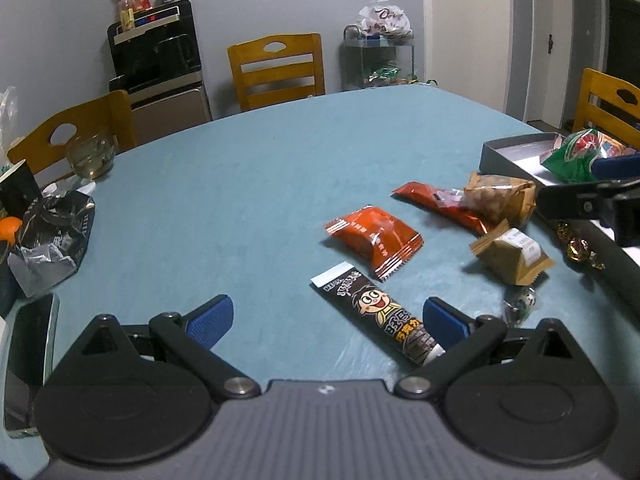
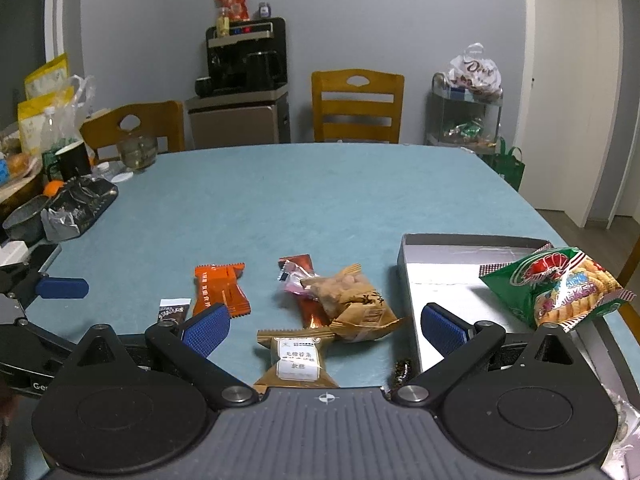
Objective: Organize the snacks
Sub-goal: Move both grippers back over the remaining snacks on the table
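Snacks lie loose on the blue table [image 1: 248,184]. My left gripper [image 1: 326,322] stands open just above the table; a dark cartoon-printed stick [image 1: 378,314] lies slantwise by its right finger, untouched. Beyond it are an orange packet [image 1: 374,240], a red wrapper [image 1: 440,206], a brown nut bag [image 1: 500,200] and a tan packet [image 1: 512,254]. My right gripper [image 2: 326,326] is open and empty over the tan packet [image 2: 298,360], with the nut bag [image 2: 352,300] just ahead. A grey box [image 2: 440,264] at right holds a green cracker bag [image 2: 560,288].
Crumpled dark foil bags [image 1: 52,228], an orange, a glass jar [image 1: 90,154] and a phone [image 1: 28,360] crowd the table's left side. Wrapped candies [image 1: 576,246] lie near the box. Wooden chairs [image 2: 356,106] ring the table; a water dispenser and cart stand by the wall.
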Motion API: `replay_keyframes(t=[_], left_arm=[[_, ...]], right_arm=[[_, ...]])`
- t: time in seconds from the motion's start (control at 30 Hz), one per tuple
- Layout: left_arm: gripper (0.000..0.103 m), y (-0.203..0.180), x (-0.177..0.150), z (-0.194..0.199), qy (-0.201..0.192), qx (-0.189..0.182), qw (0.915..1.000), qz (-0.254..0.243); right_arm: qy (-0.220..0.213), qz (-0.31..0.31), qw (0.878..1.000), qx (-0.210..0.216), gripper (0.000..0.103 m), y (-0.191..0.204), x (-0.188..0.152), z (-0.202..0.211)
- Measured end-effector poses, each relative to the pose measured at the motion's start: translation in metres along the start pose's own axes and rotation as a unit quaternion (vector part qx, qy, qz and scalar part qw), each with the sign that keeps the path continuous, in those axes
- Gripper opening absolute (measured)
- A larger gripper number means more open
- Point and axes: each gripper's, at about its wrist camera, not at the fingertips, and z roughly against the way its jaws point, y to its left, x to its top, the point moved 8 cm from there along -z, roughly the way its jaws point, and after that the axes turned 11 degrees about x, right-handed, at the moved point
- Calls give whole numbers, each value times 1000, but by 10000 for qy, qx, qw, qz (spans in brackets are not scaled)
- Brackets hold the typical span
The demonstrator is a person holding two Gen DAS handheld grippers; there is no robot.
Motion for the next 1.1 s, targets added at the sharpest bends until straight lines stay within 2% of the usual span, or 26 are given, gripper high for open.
replay_keyframes(t=[0.37,0.5,0.6,0.87,1.1], left_arm=[[102,-13,-3,-17,128,-30,9998,161],[102,-18,-5,-27,145,22,9997,200],[102,-20,-7,-32,145,-77,9996,239],[102,-7,-12,-37,211,-100,9990,394],[98,-15,-12,-39,188,-202,9992,276]], right_arm=[[77,-22,10000,-60,103,1,-3,-10],[95,-165,9998,97,103,0,-7,-13],[132,-189,9994,244,103,3,-10,-16],[195,-68,9988,435,103,10,-18,-22],[204,-12,9989,423,94,12,-20,-28]])
